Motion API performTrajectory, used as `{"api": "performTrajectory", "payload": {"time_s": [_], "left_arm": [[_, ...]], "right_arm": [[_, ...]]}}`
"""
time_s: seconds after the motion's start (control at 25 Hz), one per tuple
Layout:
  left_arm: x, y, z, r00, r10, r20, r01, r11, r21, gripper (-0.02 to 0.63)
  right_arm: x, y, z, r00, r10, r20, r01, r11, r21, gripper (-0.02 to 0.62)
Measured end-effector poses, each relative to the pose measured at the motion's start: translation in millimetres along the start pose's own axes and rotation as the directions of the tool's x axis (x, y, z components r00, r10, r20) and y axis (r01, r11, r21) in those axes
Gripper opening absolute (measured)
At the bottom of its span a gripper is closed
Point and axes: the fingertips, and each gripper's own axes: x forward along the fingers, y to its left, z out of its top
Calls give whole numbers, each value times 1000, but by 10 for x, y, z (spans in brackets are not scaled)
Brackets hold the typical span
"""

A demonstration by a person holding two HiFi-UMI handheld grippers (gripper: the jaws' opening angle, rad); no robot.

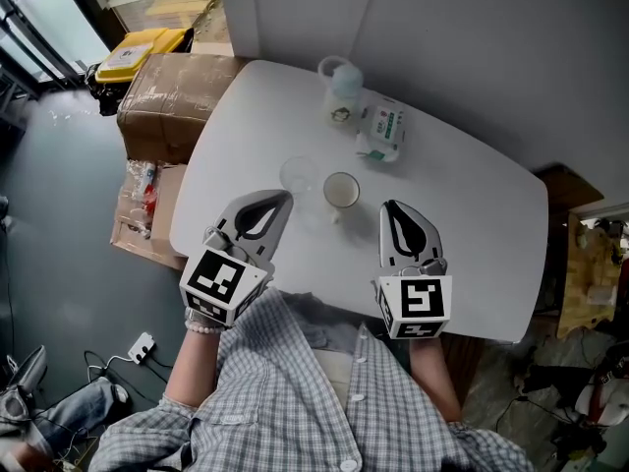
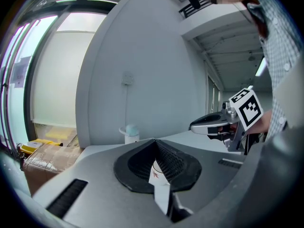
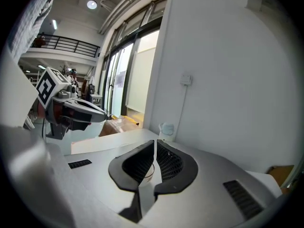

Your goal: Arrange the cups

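Nearest me, left gripper point(image 1: 267, 212) and right gripper point(image 1: 401, 219) hover level over the table's point(image 1: 472, 224) near edge, jaws pressed together on nothing, flanking the cups. Paper cup point(image 1: 341, 191) and clear cup point(image 1: 298, 175) stand upright, just beside each other, mid-table; beyond them stands a white bottle point(image 1: 340, 91). I judge this fits cups already arranged or awaiting arranging.
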Motion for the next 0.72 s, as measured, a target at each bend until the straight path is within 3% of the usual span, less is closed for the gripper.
{"api": "performTrajectory", "payload": {"time_s": [0.72], "left_arm": [[-10, 12, 14, 1000, 13, -2, -13, 1000, 9, 11]], "right_arm": [[-11, -10, -30, 1000, 0, -12, 0, 1000, -9, 33]]}}
